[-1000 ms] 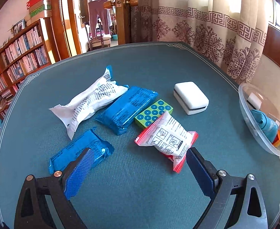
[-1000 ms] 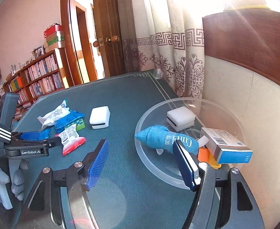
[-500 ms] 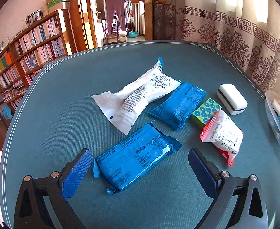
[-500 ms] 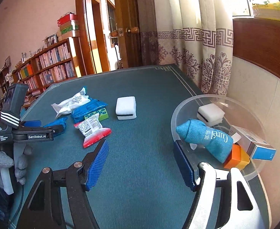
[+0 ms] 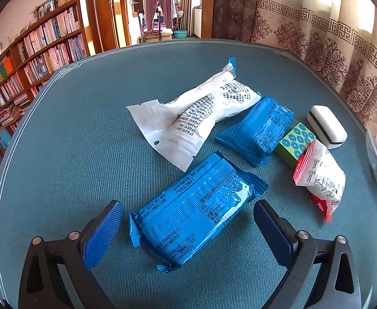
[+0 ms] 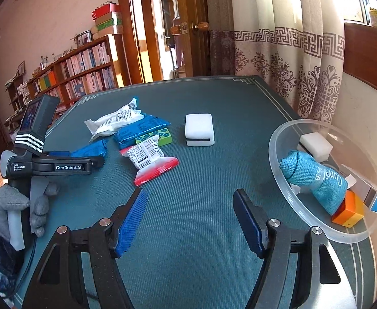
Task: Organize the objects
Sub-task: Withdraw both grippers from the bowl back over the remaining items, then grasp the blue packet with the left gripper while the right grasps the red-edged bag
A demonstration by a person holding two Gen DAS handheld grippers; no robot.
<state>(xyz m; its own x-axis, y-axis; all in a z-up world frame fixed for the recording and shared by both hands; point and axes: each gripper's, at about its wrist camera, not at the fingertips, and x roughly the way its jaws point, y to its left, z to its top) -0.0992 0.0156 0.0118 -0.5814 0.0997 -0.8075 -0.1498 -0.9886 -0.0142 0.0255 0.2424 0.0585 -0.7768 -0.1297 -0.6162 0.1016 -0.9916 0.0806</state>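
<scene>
1. The blue packet lies flat on the green table, the nearest thing to the left gripper and straight ahead of it, sitting in the gap between the 2 blue pads.
2. Its long axis runs on a slant: the near end points down toward the left finger, the far crimped end points up and away past the right finger. So the fingers face the packet's long sides at an angle, not square on.
3. The left gripper's fingers stand wide apart, wider than the packet, and neither pad looks to be touching the wrapper.
4. From the right wrist view the same packet shows just beyond the left gripper's tip, well apart from the right gripper.
5. The right gripper's fingers are also spread and hold nothing; it hangs over bare cloth between the pile and the clear bowl.
6. The left hand is plainly the nearer one. I'd judge the next move to be a small push forward and a slight twist, so the pads close across the packet's short width.
7. The bowl, already holding a teal pouch and small boxes, lies off to the right of the packet, so a carry would cross the pile.
</scene>
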